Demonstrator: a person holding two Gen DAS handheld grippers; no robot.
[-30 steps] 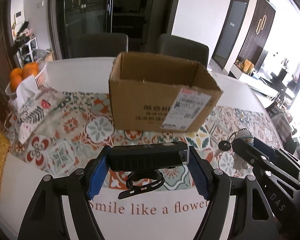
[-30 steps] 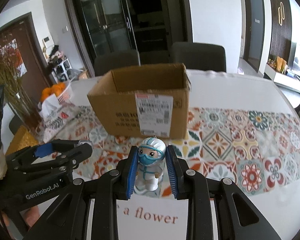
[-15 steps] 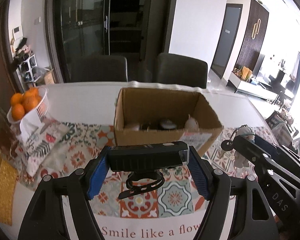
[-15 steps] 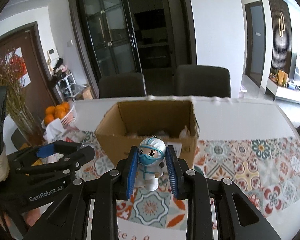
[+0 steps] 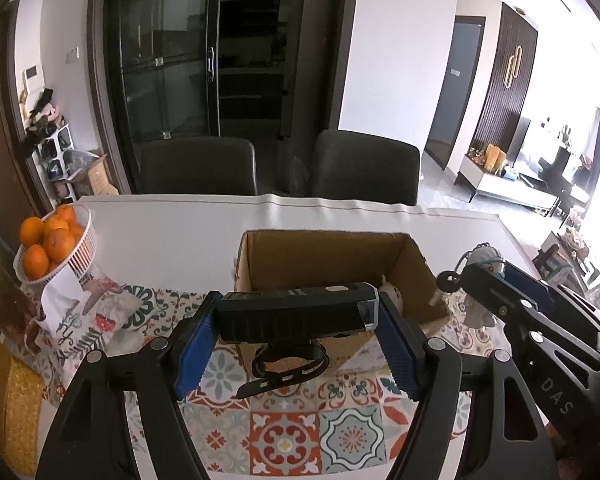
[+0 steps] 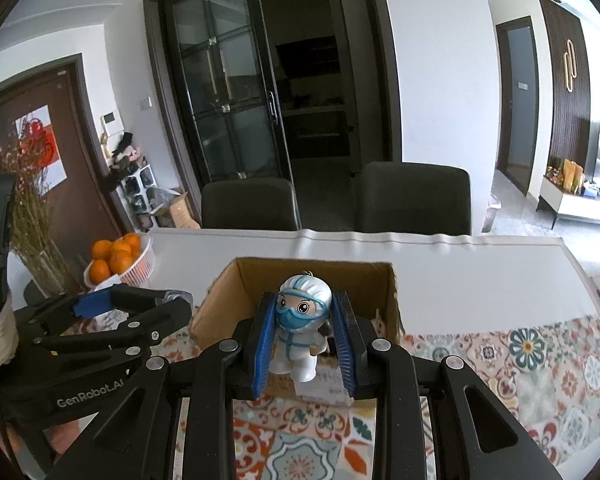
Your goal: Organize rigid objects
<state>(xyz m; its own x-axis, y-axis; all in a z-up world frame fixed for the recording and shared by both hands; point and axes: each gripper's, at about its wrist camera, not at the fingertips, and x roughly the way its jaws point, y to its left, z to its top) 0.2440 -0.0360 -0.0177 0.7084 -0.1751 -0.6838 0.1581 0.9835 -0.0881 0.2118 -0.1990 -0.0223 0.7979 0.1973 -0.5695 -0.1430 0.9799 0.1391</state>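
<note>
In the left wrist view, the left gripper (image 5: 298,338) sits at lower centre, its blue pads clamped on the ends of a black bike light (image 5: 298,312) with a strap hanging under it. A second ago the box (image 5: 332,268) showed only its labelled front wall; now the light has risen above the rim and the open top shows at centre frame, with a pale item or two inside at its right corner. The right gripper (image 5: 496,280) juts in from the right edge, beside the box. A basket of oranges (image 5: 50,240) stands at far left on the table (image 5: 180,224). In the right wrist view, the right gripper (image 6: 302,338) at lower centre is closed on a white figurine (image 6: 300,328) in a blue mask, which now hangs in front of the box (image 6: 386,280) opening rather than low before its wall. The left gripper (image 6: 140,312) reaches in from the left. Both items look lifted high enough to clear the rim, so dropping them in seems next.
</note>
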